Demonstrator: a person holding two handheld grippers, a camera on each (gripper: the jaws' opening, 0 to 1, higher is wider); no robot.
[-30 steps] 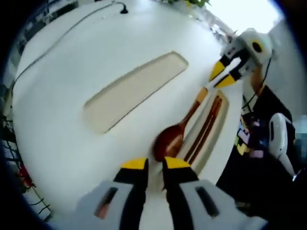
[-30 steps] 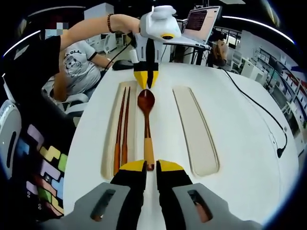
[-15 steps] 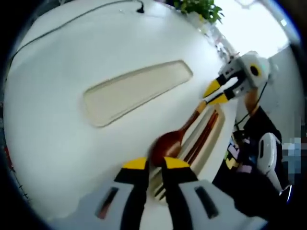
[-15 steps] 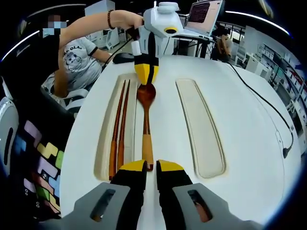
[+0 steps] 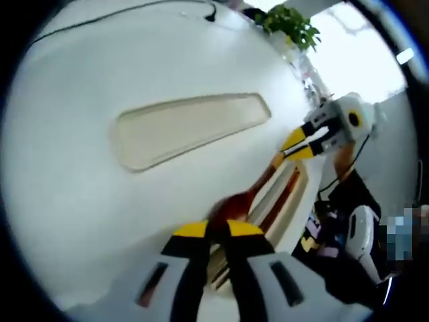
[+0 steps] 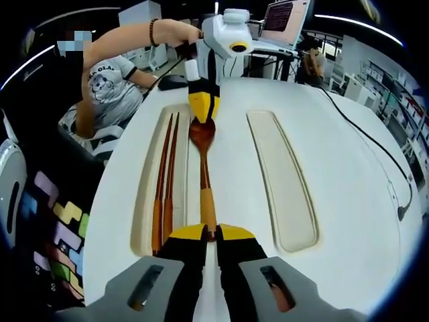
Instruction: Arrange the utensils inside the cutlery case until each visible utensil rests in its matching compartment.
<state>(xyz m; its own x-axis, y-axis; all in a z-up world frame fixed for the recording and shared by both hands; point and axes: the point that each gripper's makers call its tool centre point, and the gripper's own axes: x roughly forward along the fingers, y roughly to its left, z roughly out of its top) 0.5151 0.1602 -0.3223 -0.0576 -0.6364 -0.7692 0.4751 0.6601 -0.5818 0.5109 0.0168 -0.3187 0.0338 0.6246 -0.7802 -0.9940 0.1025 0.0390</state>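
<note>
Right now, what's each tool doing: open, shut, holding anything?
Left tool: shut on the bowl of the wooden spoon.
Right tool: shut on the spoon's handle end.

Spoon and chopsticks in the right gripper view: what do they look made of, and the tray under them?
Spoon: seemingly wood, dark reddish-brown bowl with a slight sheen, lighter tan handle end, perhaps lacquered. Chopsticks: same reddish-brown look with orange-tan ends, probably lacquered wood. Cutlery case: matte cream recesses in a smooth white body; could be plastic or a moulded composite, the pictures leave that open.
</note>
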